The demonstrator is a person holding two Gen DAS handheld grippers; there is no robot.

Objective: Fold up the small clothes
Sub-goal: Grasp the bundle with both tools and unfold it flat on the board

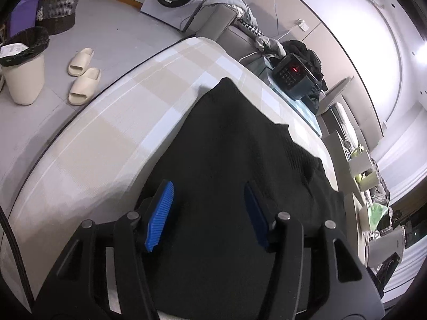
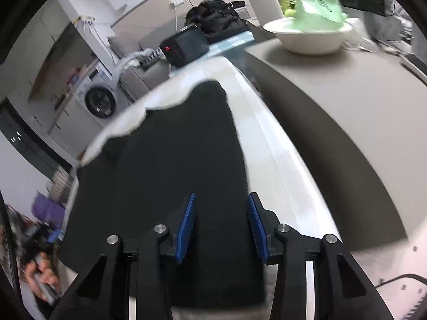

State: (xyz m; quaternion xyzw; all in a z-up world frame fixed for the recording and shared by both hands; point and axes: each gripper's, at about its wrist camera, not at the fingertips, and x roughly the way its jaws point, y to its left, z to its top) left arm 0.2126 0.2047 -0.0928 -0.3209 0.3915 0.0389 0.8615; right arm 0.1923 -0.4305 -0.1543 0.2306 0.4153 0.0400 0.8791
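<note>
A black garment (image 1: 234, 144) of matt knitted cloth, finely ribbed, is seen on a tablecloth (image 1: 112, 122) of smooth cloth printed in pale checks. The left gripper (image 1: 208, 213) and right gripper (image 2: 221, 224) are made of matt black plastic with ridged blue rubbery pads (image 1: 160, 213) and bright metal pivot pins (image 2: 160, 228). A woven wicker laundry basket (image 1: 60, 2), matt foam-like slippers (image 1: 81, 76), a glossy white bowl (image 2: 311, 33) and a translucent green plastic bag (image 2: 319, 0) are shown

Black jaws, ribbed blue pads (image 1: 159, 214)
</note>
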